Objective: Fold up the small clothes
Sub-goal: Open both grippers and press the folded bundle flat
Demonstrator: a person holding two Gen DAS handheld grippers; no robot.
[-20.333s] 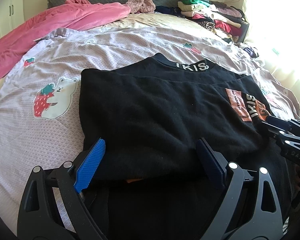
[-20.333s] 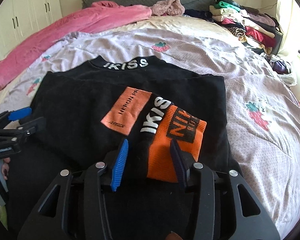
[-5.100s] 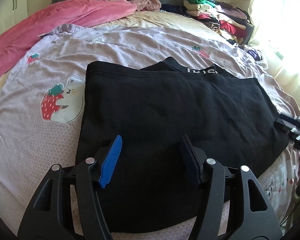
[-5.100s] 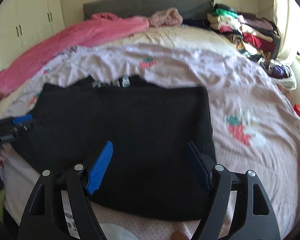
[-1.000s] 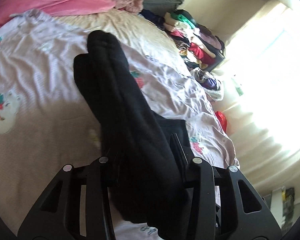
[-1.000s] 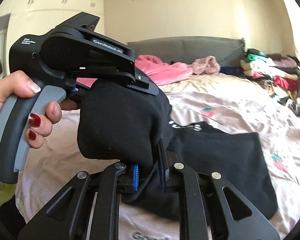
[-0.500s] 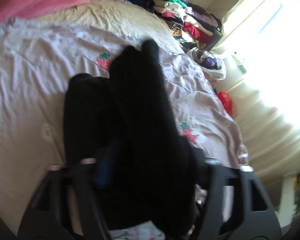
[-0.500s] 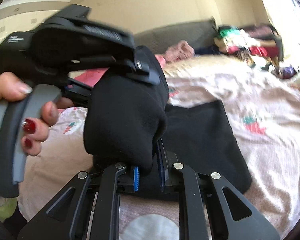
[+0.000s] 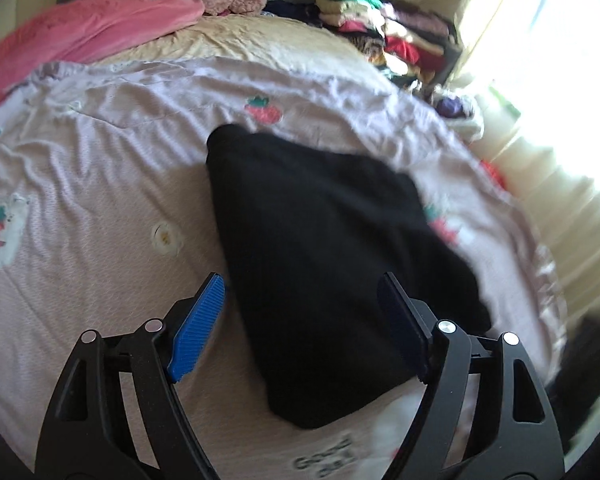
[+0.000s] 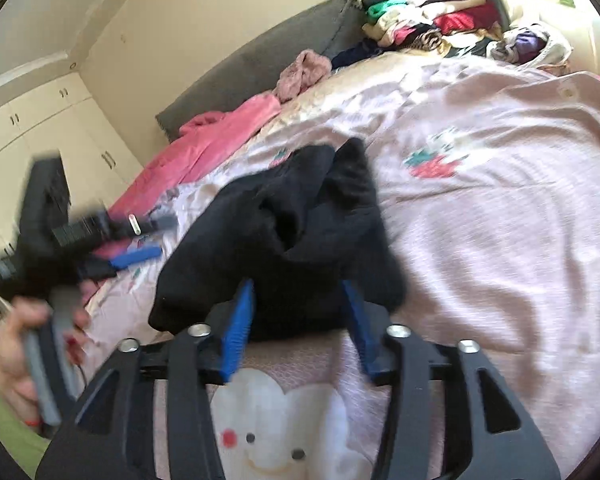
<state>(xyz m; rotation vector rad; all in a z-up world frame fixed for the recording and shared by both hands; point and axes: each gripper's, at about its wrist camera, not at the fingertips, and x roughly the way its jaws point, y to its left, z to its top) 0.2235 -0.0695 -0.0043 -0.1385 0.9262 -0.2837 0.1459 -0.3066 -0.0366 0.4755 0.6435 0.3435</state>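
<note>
Since a second ago we have let the black garment [image 9: 320,248] drop from our raised grip onto the bed [image 9: 100,208], where it now lies as a folded bundle near the front edge. Our left gripper [image 9: 300,316] stands wide with nothing pressed between its pads, and the jaws of our right gripper [image 10: 296,328] are opening, the cloth's near edge between them but unpinched. We judge this piece nearly done, with only tidying its rumpled top layer left.

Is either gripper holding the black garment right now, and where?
Neither: the black garment lies on the bed between both sets of jaws, ungripped; the right gripper is opening.
</note>
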